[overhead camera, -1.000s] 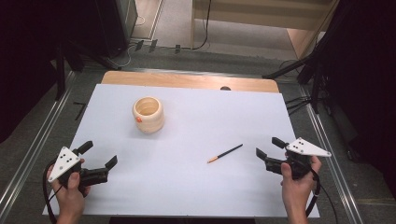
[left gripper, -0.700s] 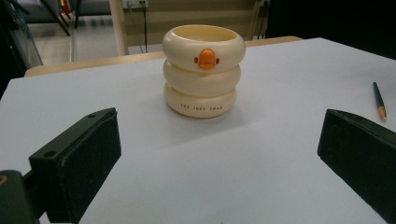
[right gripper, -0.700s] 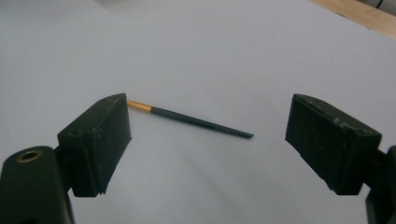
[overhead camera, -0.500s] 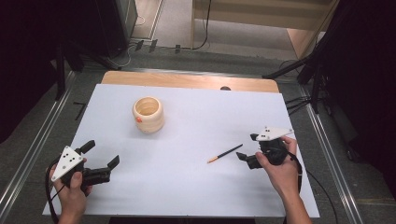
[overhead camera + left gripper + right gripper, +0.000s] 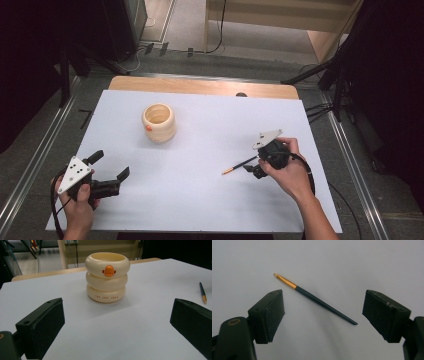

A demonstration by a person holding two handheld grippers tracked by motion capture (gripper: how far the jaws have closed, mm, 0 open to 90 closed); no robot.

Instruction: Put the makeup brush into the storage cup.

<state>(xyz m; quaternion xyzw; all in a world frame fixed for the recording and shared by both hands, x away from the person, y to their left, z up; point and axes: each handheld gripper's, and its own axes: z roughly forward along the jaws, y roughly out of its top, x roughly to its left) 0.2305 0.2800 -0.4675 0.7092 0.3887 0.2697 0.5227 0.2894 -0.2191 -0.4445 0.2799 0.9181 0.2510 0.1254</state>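
Right gripper [image 5: 323, 315]: jaws wide, just narrowing, astride brush [image 5: 314, 298], empty; left gripper [image 5: 117, 325] open, idle. Risk: thin handle rolls clear.

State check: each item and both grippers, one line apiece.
Brush: lying flat on the table, between the open jaws, not gripped.
Cup: upright, empty as far as visible, untouched.
Right gripper: open over the brush.
Left gripper: open, holding nothing, facing the cup.

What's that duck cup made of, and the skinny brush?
The duck cup looks like smooth cream plastic or glazed ceramic: soft sheen, moulded rings, orange beak. The brush seems to have a dark painted handle, maybe wood, with a shiny gold metal-looking collar.
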